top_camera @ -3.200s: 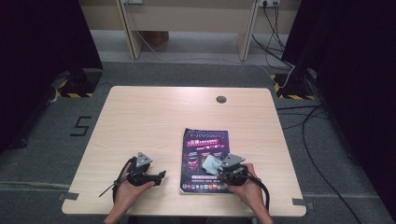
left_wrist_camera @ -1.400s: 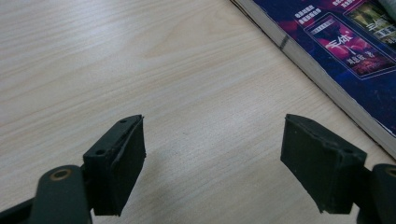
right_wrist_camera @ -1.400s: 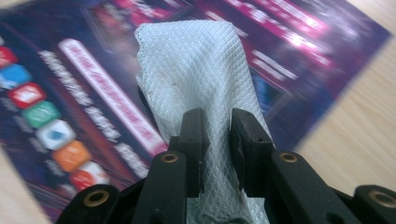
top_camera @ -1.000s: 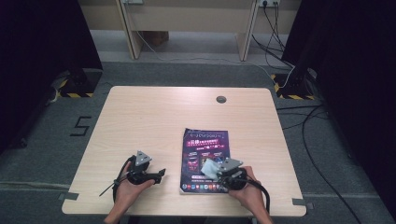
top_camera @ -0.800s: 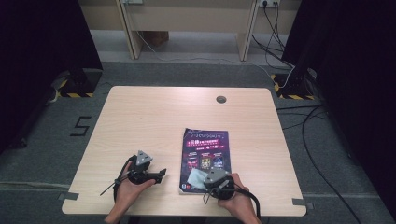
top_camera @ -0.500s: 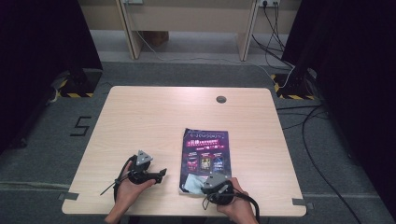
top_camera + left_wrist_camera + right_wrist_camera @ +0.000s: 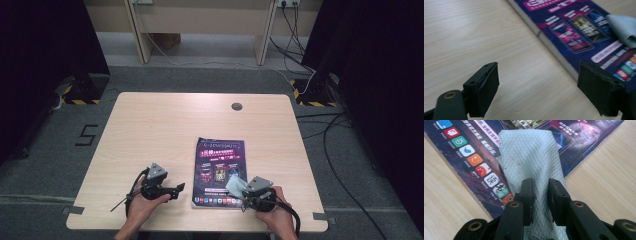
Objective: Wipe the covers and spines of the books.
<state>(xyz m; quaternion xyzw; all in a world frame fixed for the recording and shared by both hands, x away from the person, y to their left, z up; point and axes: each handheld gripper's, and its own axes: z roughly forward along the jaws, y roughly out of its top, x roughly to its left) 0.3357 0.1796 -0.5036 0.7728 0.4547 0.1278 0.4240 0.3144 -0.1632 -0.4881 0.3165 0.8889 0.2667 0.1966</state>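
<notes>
Job: the person is wiping the cover of a magazine (image 7: 219,172) with a white cloth (image 7: 530,165).
Step in hand: the wiping looks like it is going on right now, down at the near end of the cover, by the row of little colored squares.
Right tongs (image 7: 540,195): they are pinching the cloth tight, and the jaws are almost closed with the cloth squeezed between them. The free end of the cloth is lying flat on the cover.
Left tongs (image 7: 537,93): they are standing wide open and holding nothing. The jaws have just been opening a bit more, with only bare wood between them. They are waiting just beside the left edge of the magazine.
Where the magazine is: it is lying flat on the surface (image 7: 150,130), on the person's side and a bit to the right, closed with the purple cover up.
Next move: I think the right tongs should be rubbing the cloth over the rest of the cover, keeping it pressed flat.
Care: the magazine may be sliding under the rubbing, so the left tongs could be holding its edge down.
</notes>
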